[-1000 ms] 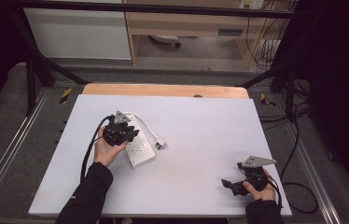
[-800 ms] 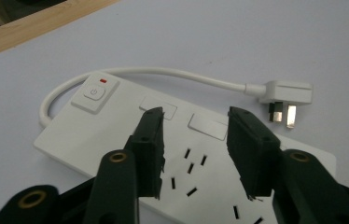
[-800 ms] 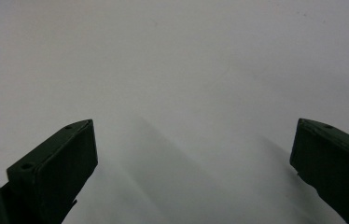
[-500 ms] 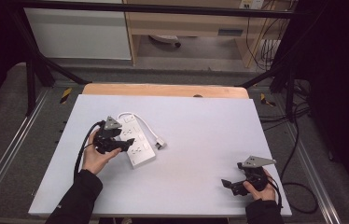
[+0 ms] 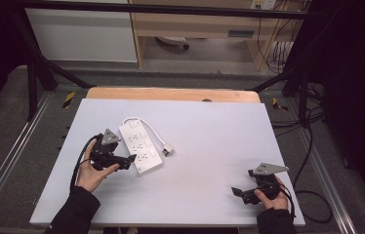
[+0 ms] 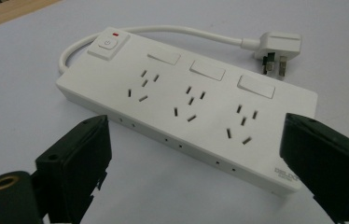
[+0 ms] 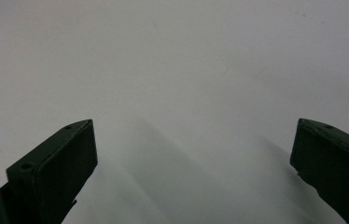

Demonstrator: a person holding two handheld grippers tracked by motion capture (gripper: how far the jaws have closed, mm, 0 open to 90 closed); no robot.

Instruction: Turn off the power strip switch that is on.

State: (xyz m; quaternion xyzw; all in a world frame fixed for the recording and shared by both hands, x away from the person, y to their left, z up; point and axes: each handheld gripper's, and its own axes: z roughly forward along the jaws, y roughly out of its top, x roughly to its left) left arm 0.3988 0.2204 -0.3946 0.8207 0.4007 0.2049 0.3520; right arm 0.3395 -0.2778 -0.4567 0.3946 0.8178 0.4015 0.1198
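Observation:
A white three-socket power strip lies flat on the white table, its short cord looping round to a plug beside it. In the left gripper view the strip sits just ahead of my jaws with the plug beyond it. My left gripper rests at the strip's near-left side. Its jaws have just been opening and stand wide, pressing on nothing. My right gripper is open over bare table at the near right.
A wooden strip runs along the table's far edge. Black frame posts and loose cables flank the table. Shelving stands beyond it.
My left gripper has drawn back to the near left, off the power strip, and its jaws have opened. The strip stays on the table. The right gripper has not moved.

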